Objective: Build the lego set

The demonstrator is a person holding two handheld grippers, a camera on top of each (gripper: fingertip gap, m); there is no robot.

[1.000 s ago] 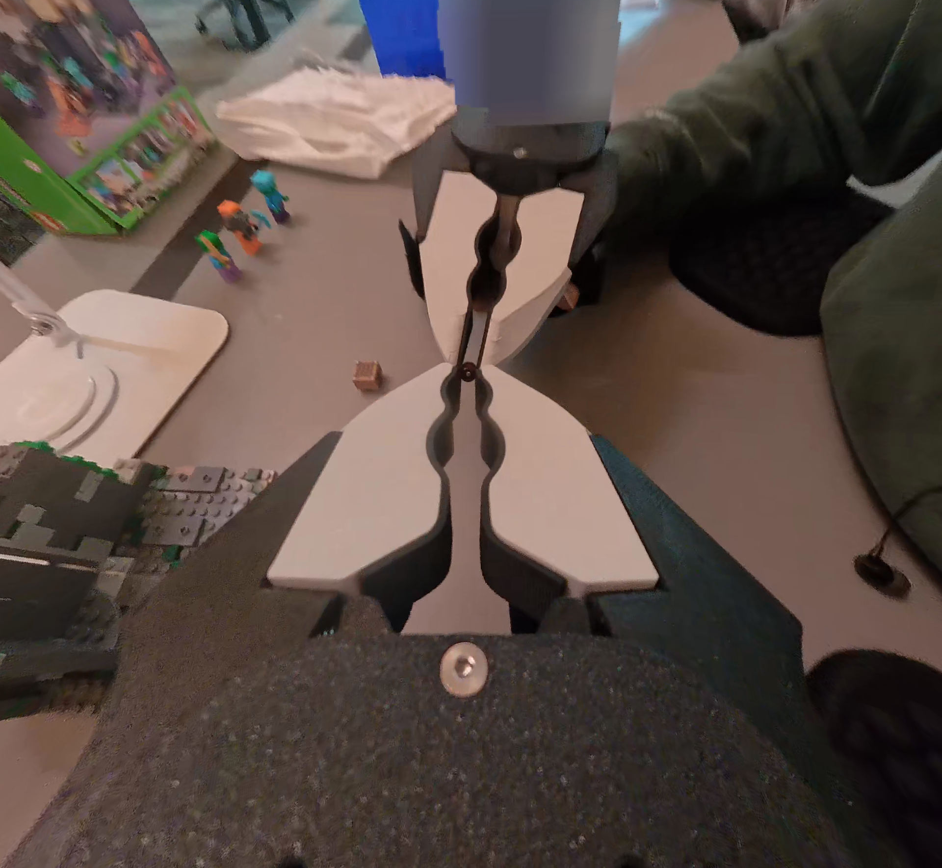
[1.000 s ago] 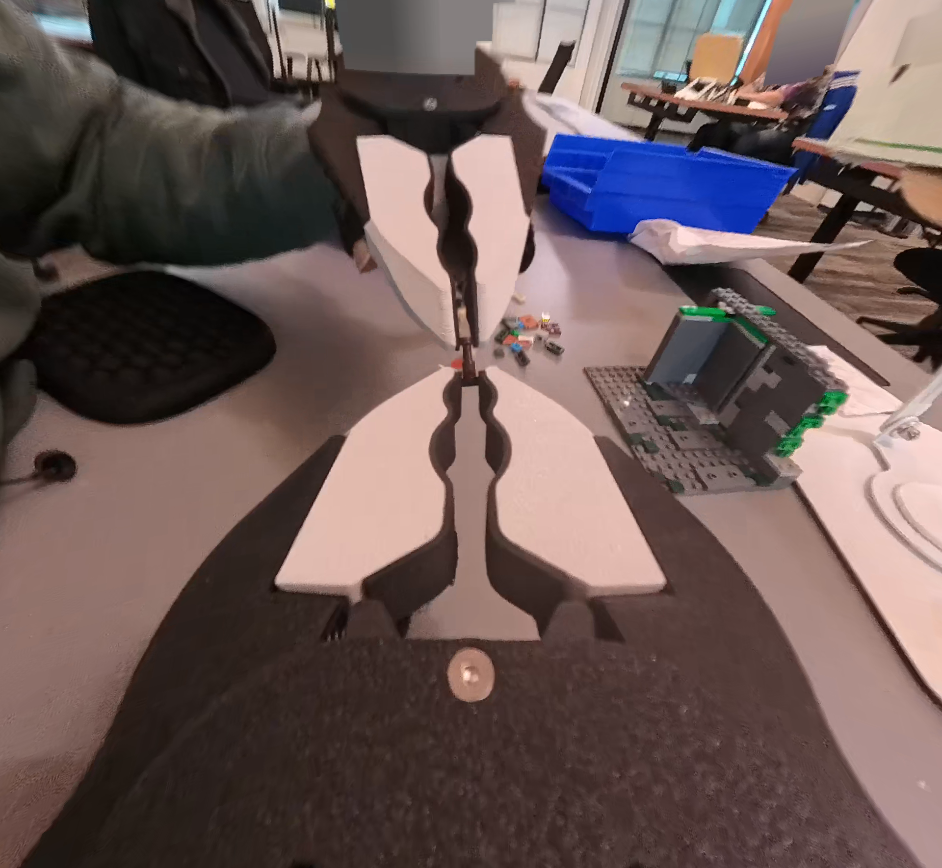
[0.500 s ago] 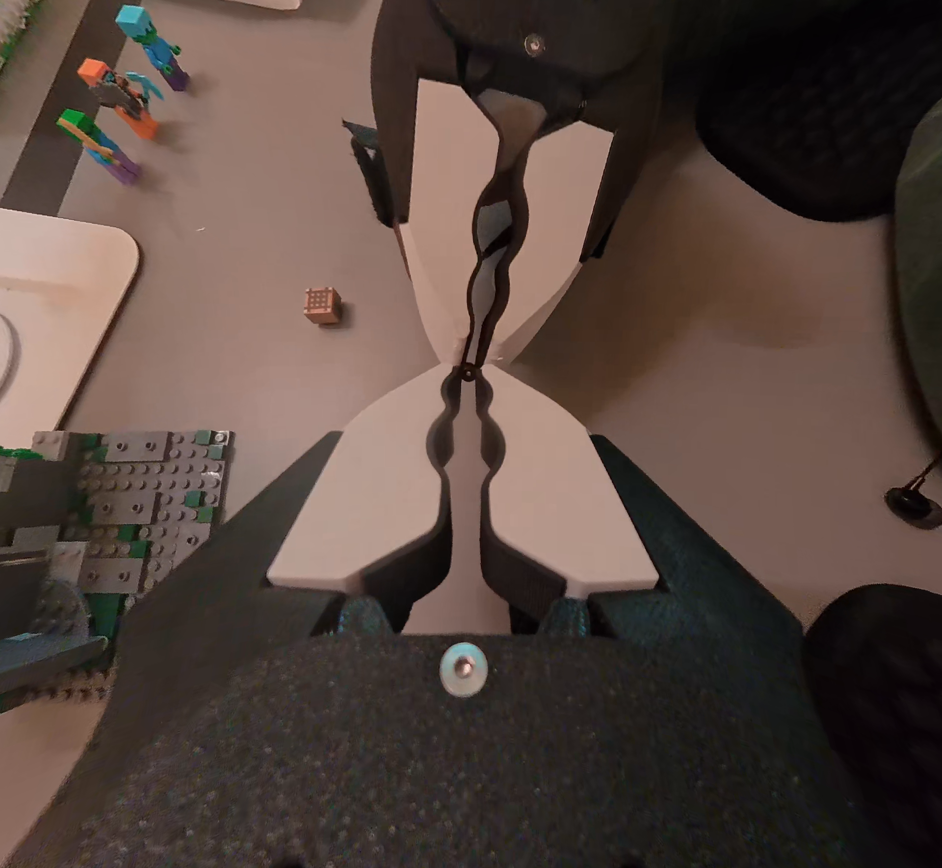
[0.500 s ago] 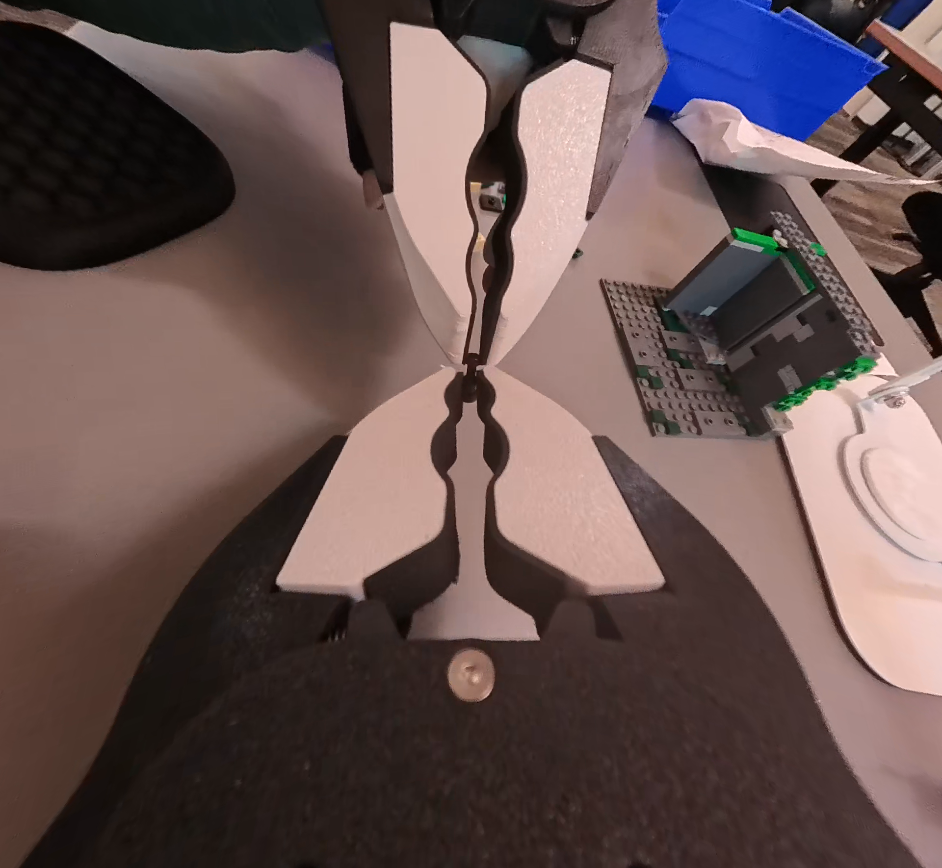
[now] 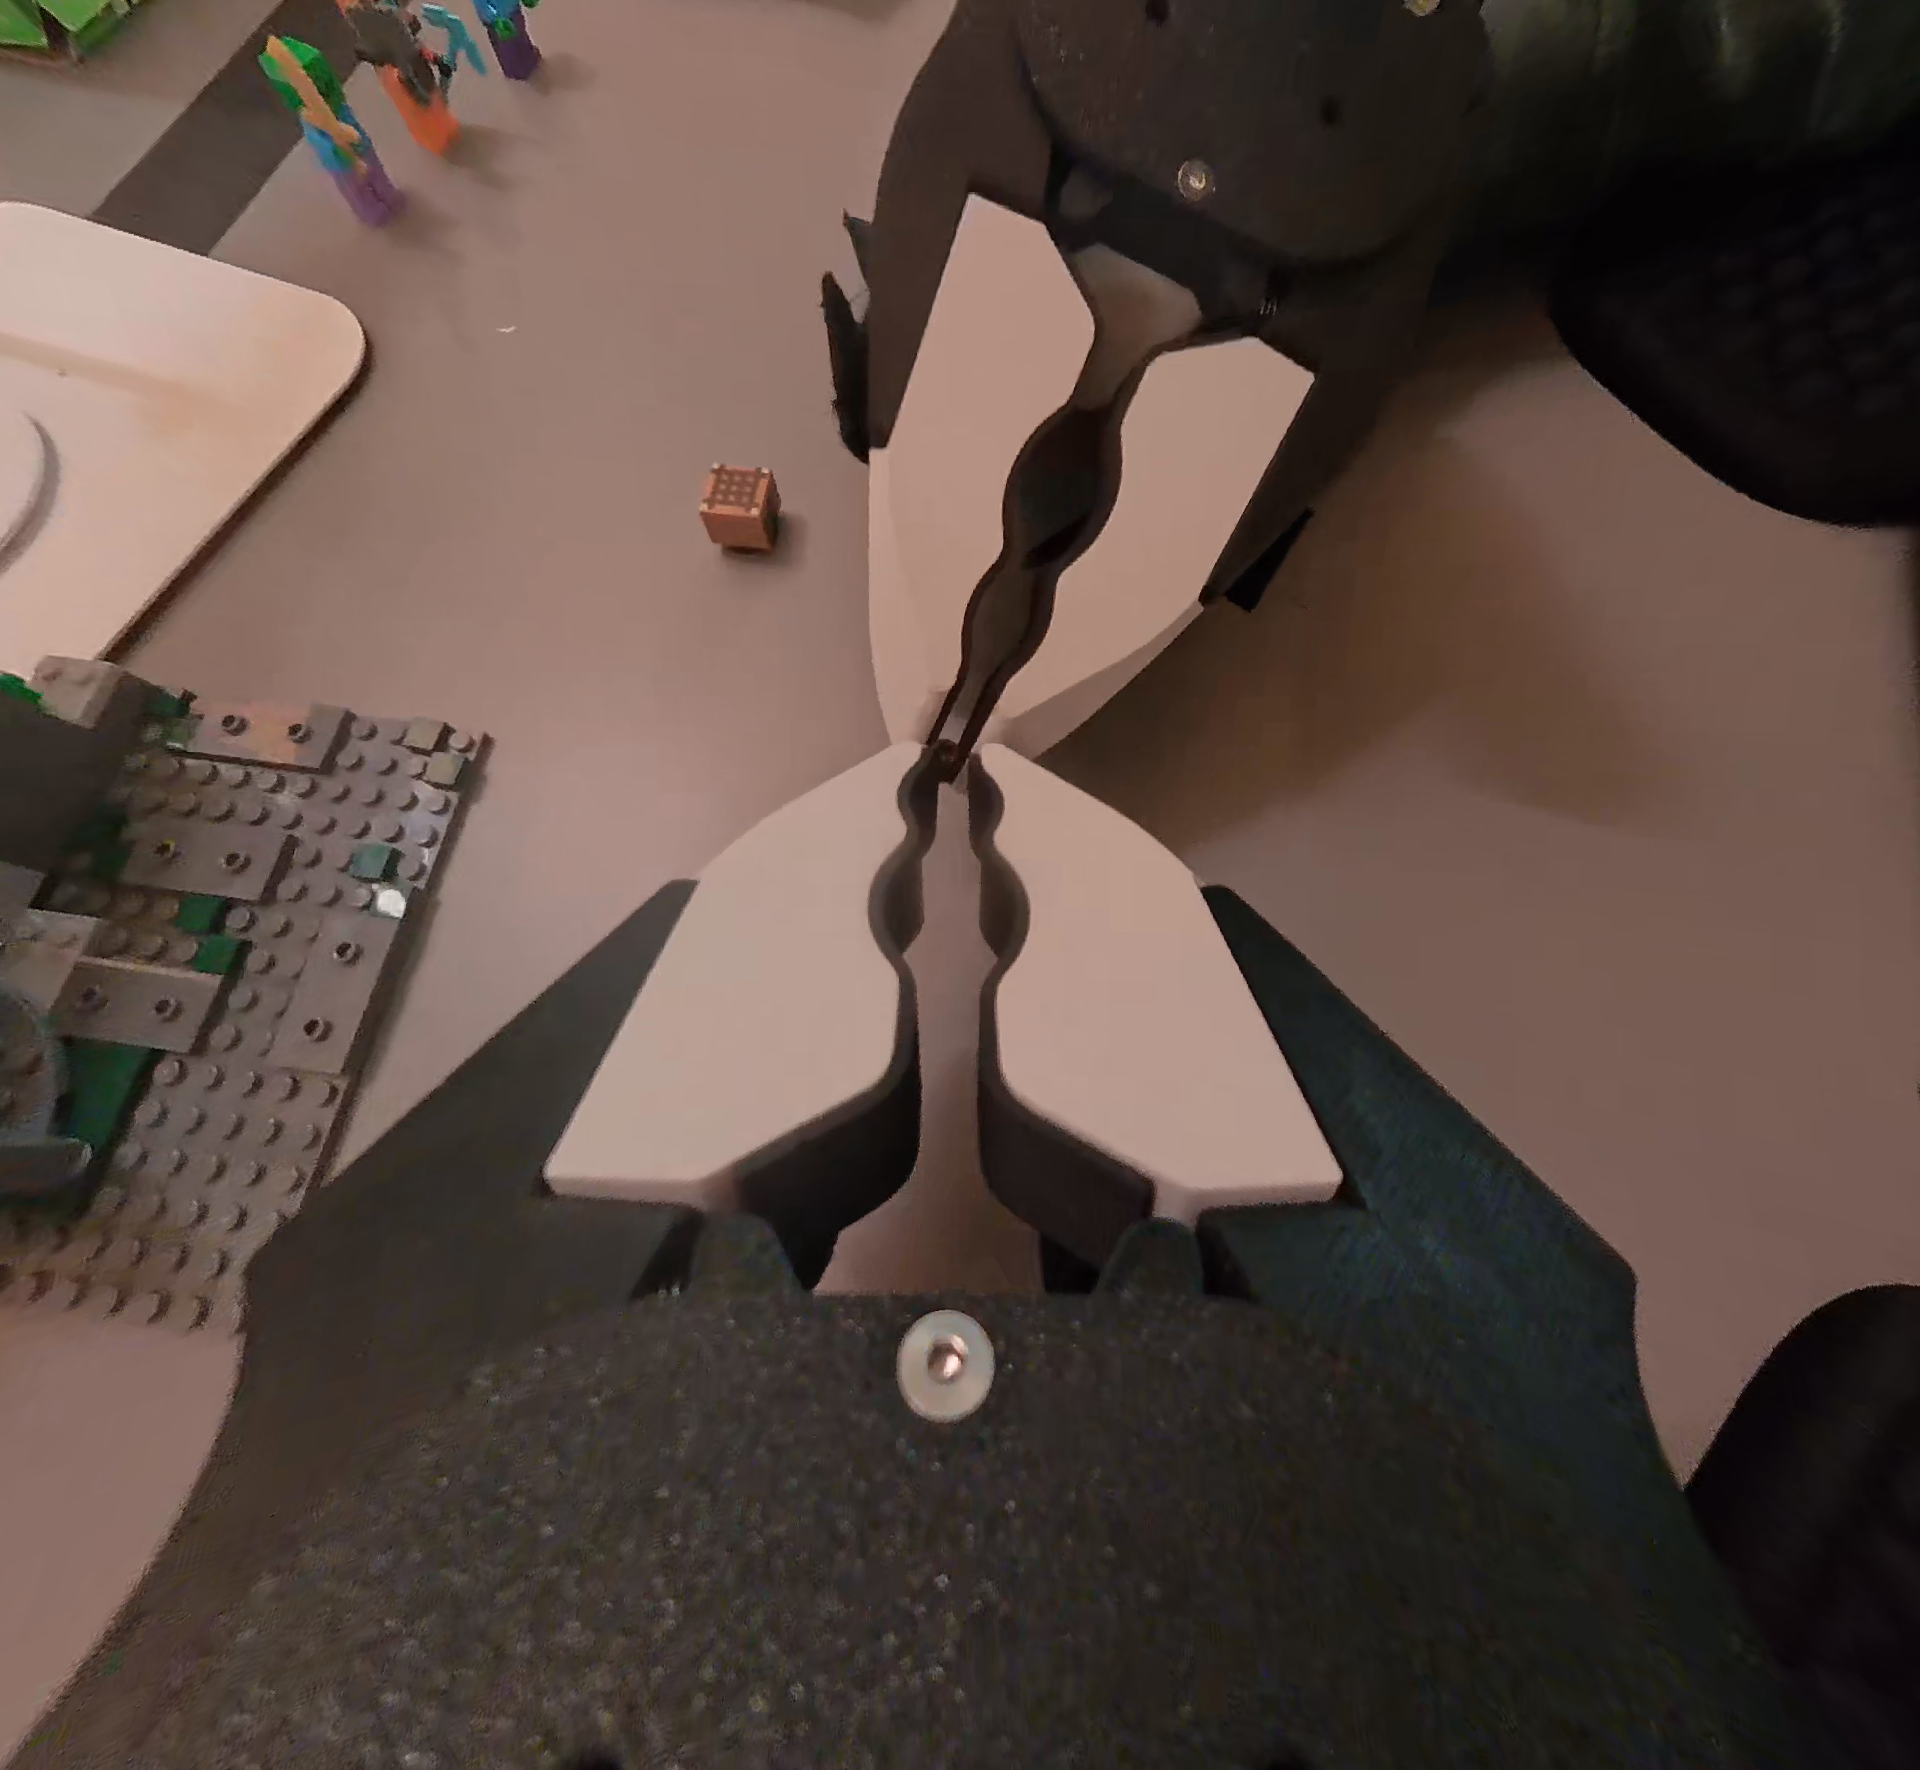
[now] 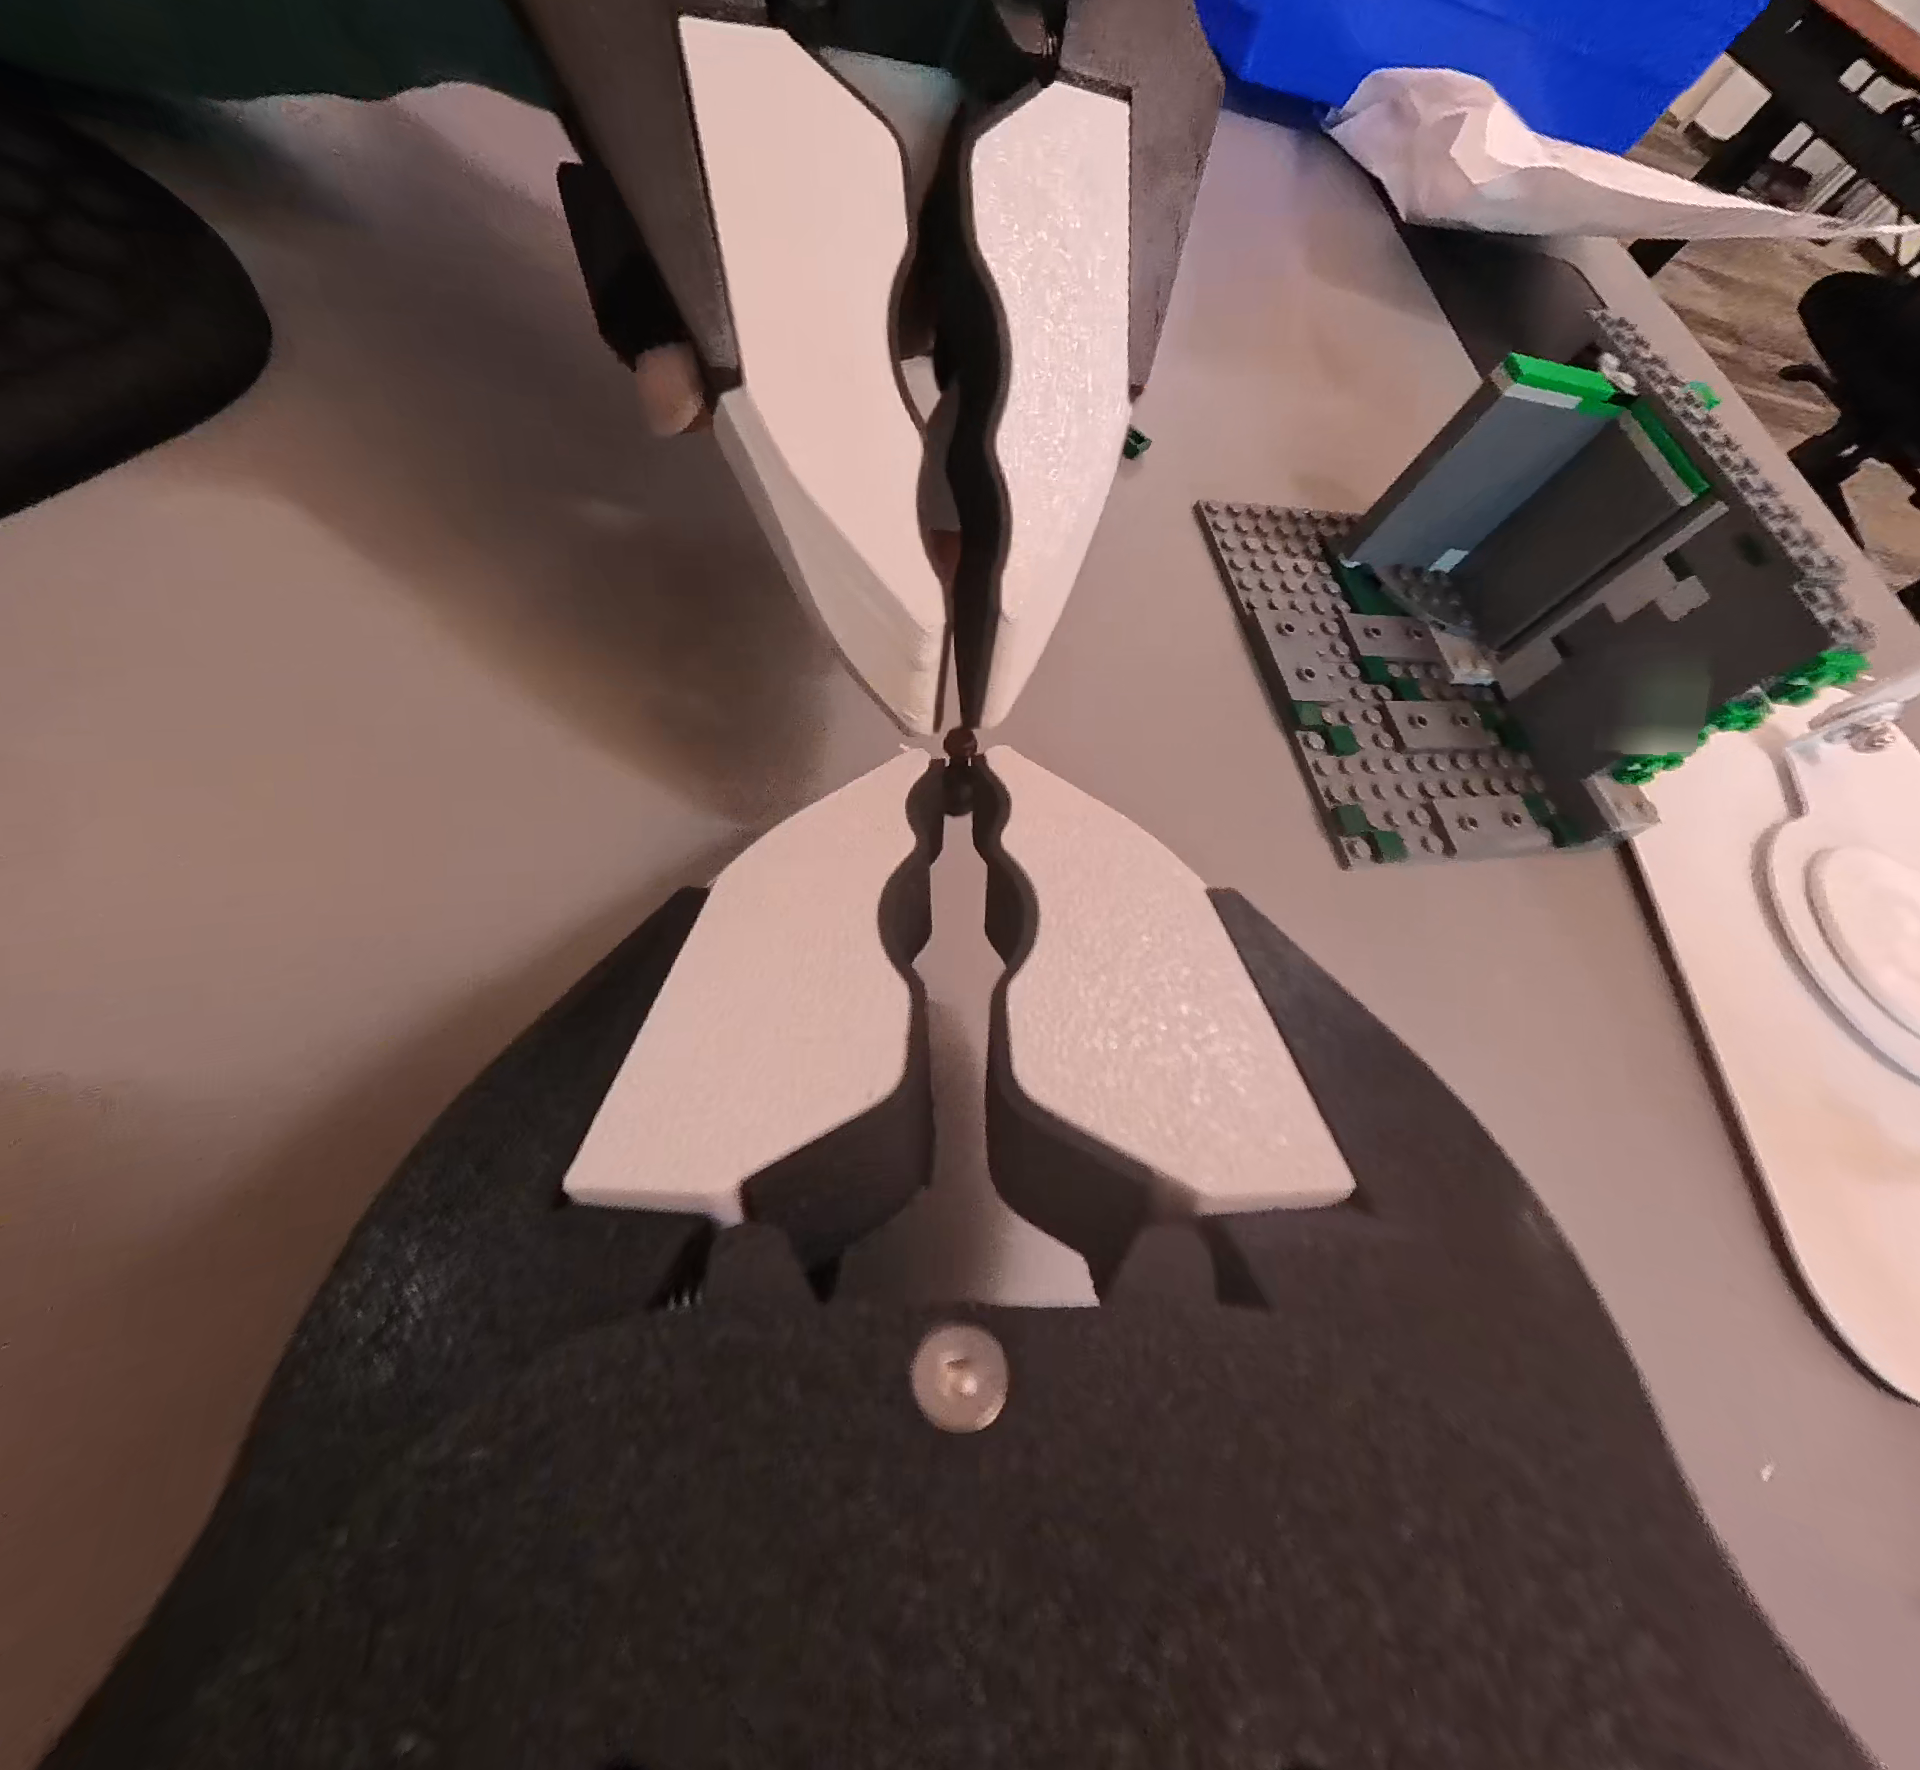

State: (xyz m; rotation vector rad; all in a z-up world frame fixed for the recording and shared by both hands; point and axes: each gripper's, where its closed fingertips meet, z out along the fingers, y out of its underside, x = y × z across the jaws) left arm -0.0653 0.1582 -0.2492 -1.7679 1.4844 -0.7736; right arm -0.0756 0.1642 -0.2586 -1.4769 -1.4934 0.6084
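A tiny dark piece [image 5: 943, 760] is pinched at the meeting tips of both grippers, above bare table [image 5: 623, 640], well apart from the grey baseplate build [image 5: 260, 889]. The joint is best pressed straight along the common axis, without twist.

Left gripper [image 5: 948, 766]: narrow, clamped on the piece. Right gripper [image 6: 958, 756]: narrow, likewise clamped, held nose-to-nose with the left and tilted down.

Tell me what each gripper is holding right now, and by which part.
Both grippers pinch one small dark piece between them, tip to tip above the table. The left gripper grips its near end, the right gripper the other end. What kind of piece it is cannot be told.
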